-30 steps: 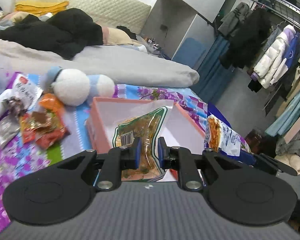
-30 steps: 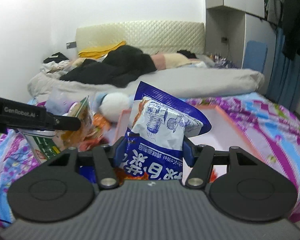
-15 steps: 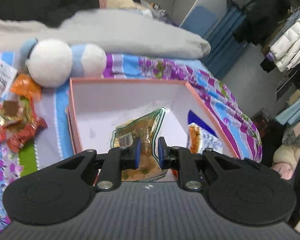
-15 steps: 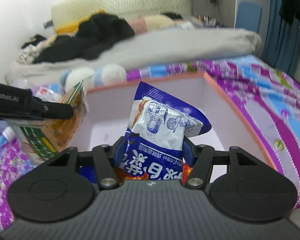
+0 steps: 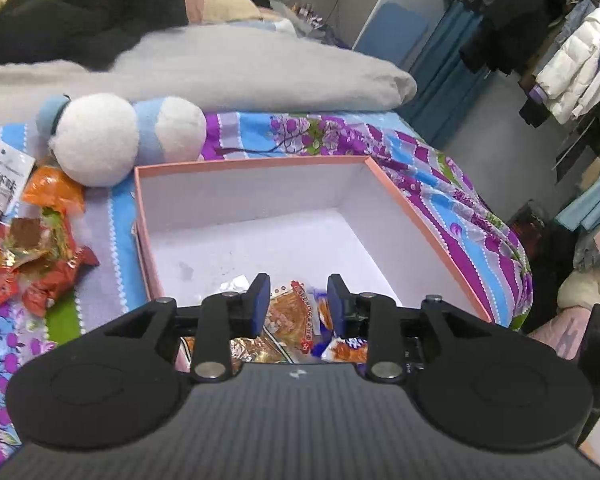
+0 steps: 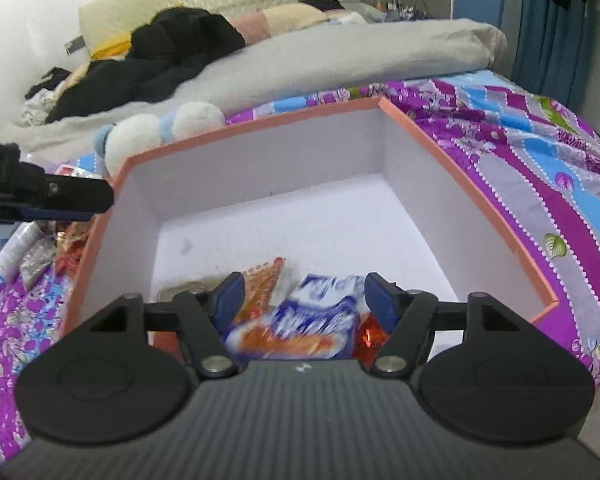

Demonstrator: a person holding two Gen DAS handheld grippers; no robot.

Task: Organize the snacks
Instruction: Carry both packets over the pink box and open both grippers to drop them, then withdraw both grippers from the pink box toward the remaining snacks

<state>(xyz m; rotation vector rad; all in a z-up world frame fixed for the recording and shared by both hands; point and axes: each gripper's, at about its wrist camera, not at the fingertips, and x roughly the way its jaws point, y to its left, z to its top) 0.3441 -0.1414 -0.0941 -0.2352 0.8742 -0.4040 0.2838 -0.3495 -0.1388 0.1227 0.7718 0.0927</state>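
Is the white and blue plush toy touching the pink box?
Cannot tell. In the left wrist view the plush toy lies right by the far left corner of the pink box, but neither view plainly shows contact or a gap there.

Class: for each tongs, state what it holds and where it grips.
Nothing: left tongs and right tongs are opening, packets dropped into the box.

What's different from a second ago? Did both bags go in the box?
Yes. Both grippers came down over the pink box and their jaws are opening: the left gripper has let go of the clear orange bag, and the right gripper has dropped the blue-and-white bag, blurred, into the box. The plush toy and loose snacks are unchanged.
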